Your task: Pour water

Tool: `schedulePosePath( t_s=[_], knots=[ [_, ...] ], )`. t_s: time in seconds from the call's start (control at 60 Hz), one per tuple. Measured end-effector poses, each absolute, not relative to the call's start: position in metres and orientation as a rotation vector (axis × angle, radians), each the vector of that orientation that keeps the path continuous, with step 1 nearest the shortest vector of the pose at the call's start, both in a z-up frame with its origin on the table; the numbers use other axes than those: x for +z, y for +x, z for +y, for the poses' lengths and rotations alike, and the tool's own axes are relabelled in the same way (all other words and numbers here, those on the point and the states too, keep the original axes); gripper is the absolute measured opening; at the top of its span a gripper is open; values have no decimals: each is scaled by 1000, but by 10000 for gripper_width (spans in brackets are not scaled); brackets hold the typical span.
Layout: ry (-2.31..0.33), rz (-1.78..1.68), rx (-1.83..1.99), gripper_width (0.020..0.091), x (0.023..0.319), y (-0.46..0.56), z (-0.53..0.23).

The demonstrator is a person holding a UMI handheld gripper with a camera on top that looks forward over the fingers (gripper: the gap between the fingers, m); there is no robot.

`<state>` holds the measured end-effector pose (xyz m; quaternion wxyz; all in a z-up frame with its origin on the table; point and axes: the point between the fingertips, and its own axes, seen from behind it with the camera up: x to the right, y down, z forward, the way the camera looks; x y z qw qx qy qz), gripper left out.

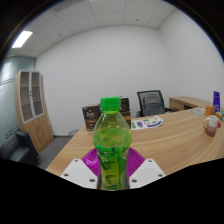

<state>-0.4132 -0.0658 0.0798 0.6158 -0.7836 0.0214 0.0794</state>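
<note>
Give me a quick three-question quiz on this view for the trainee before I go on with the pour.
1. True or false: the green bottle has its cap on.
2. What stands beyond the wooden table? A) office chair B) ladder C) bicycle
3. Where is the bottle relative to the gripper?

Key: 1. true. 2. A, the office chair. 3. Between the fingers, both pink pads against it, held upright.

The green translucent plastic bottle with a green cap (113, 143) fills the space between the fingers, blocking the way straight ahead. The long wooden table (170, 140) lies open to its right, up to small objects (211, 123) at its far-right edge.
</note>
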Motion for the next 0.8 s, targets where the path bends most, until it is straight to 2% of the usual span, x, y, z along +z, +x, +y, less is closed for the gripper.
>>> schedulePosePath(
  t_s=[0.25, 0.35, 0.617, 0.8],
  knots=[
    [-1891, 481, 490, 310, 99, -309, -53],
    [-1866, 665, 642, 308, 120, -255, -49],
    [-1795, 1039, 976, 310, 140, -125, -43],
    [-1677, 1352, 1210, 308, 127, -78, -34]
  ],
)
